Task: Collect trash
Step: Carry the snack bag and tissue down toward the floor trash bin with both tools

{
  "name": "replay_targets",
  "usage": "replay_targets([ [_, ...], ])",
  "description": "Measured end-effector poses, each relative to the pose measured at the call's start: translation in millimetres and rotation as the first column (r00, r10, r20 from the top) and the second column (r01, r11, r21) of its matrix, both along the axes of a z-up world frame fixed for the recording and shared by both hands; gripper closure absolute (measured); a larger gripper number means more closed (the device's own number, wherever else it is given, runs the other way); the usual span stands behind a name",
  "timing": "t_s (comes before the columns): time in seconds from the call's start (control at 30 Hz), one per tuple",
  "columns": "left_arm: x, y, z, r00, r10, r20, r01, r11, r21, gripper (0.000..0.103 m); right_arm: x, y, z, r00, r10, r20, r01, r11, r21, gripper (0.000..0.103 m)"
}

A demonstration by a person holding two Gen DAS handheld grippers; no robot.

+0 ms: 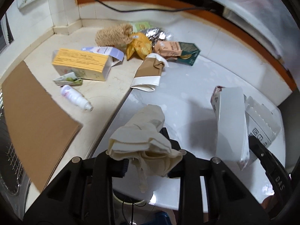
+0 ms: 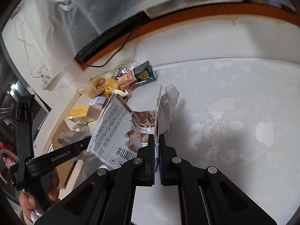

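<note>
My left gripper [image 1: 146, 157] is shut on a crumpled beige paper wad [image 1: 142, 129], which bulges up between the fingers above the white countertop [image 1: 187, 86]. My right gripper [image 2: 157, 145] is shut on the torn edge of a flattened white printed carton [image 2: 120, 131], held upright above the counter. The left wrist view shows that carton [image 1: 230, 123] at the right. In the right wrist view the left gripper's arm [image 2: 60, 155] and its paper wad [image 2: 73, 136] appear at the left, with a person's hand [image 2: 30, 200] below.
A trash pile lies at the back: yellow box [image 1: 80, 63], white bottle [image 1: 75, 96], brown-and-white paper bag [image 1: 148, 73], green carton [image 1: 189, 53], yellow snack bag [image 1: 138, 46], bristly scrubber [image 1: 112, 34]. Brown cardboard [image 1: 35, 116] lies left. A black cable [image 1: 131, 9] runs along the wall.
</note>
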State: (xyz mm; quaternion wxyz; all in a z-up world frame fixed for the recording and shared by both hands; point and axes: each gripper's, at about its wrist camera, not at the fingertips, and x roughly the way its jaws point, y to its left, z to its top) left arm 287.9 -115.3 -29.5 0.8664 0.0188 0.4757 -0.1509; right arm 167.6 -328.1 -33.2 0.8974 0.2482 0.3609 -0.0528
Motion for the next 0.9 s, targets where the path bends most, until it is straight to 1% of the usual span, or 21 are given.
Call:
replay_targets([
  [0.1,-26.5,9.3,17.5,0.999,-0.011,0.035,0.011,1.0,-0.004,0.077,-19.7,7.4,14.9,1.0,0.004,0.026,-0.004,1.0,-0.022,0.1],
  [0.23,-72.6,24.7,40.6,0.996,-0.021,0.086,0.021,1.0,-0.002,0.077,-47.5,18.9,32.2,0.998,0.026,0.051,-0.024,0.999,-0.035,0.1],
  [0.37,-112.7,40.7,54.4,0.993,-0.018,0.12,0.019,1.0,-0.014,0.077,-78.6,38.6,45.8,0.996,0.058,0.067,-0.054,0.996,-0.065,0.1],
  [0.47,-142.7,53.2,59.1,0.988,-0.011,0.152,0.013,1.0,-0.016,0.077,-102.5,53.4,52.8,0.994,0.082,0.074,-0.075,0.993,-0.09,0.1],
  [0.57,-172.8,64.5,56.7,0.984,-0.006,0.179,0.01,1.0,-0.016,0.077,-124.8,70.4,55.3,0.991,0.108,0.075,-0.099,0.988,-0.12,0.1],
  [0.67,-197.1,74.7,46.0,0.984,0.001,0.181,0.002,1.0,-0.02,0.077,-146.0,90.9,53.3,0.988,0.143,0.065,-0.131,0.979,-0.159,0.1],
  [0.8,-224.8,87.9,23.8,0.982,0.016,0.188,-0.013,1.0,-0.016,0.077,-173.0,117.0,44.1,0.981,0.191,0.045,-0.176,0.958,-0.227,0.1],
  [0.9,-243.7,101.2,-1.2,0.984,0.036,0.177,-0.032,0.999,-0.026,0.077,-187.1,131.7,32.7,0.976,0.216,0.03,-0.2,0.942,-0.271,0.1],
])
